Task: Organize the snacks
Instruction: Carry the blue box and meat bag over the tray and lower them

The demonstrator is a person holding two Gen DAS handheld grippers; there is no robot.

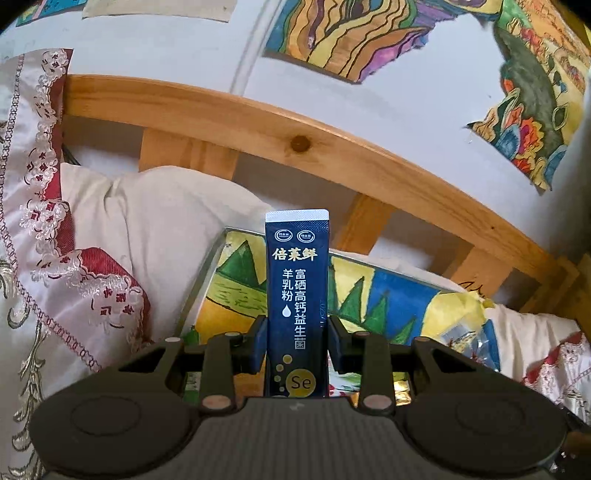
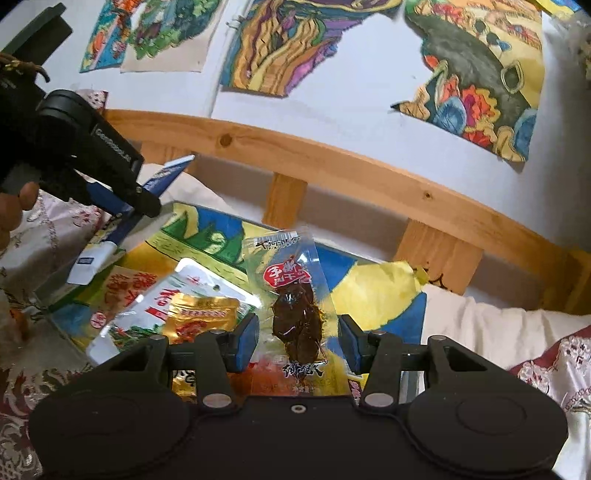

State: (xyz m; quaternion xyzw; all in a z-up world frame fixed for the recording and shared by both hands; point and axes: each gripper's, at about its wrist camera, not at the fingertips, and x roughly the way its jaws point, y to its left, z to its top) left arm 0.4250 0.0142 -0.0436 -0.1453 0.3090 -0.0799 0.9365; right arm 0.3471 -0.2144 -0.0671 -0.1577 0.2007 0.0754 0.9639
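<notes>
In the left wrist view my left gripper (image 1: 297, 344) is shut on a dark blue stick sachet (image 1: 297, 280) with white Chinese print, which stands upright between the blue pads. The right wrist view shows my right gripper (image 2: 297, 343) shut on a clear packet (image 2: 291, 284) with a dark brown meat snack inside, raised and leaning slightly left. Below it, a white-and-red packet (image 2: 166, 295), a gold packet (image 2: 203, 321) and a green-and-orange packet (image 2: 118, 291) lie on a colourful drawing sheet (image 2: 369, 291). At upper left the left gripper (image 2: 144, 199) hangs over them with the blue sachet (image 2: 166, 173).
A wooden headboard (image 1: 295, 144) runs across behind the sheet, with paintings (image 1: 351, 33) on the white wall above. A white pillow (image 1: 155, 221) and an embroidered pink-and-red cover (image 1: 55, 258) lie left. A person's hand (image 2: 14, 210) holds the left gripper.
</notes>
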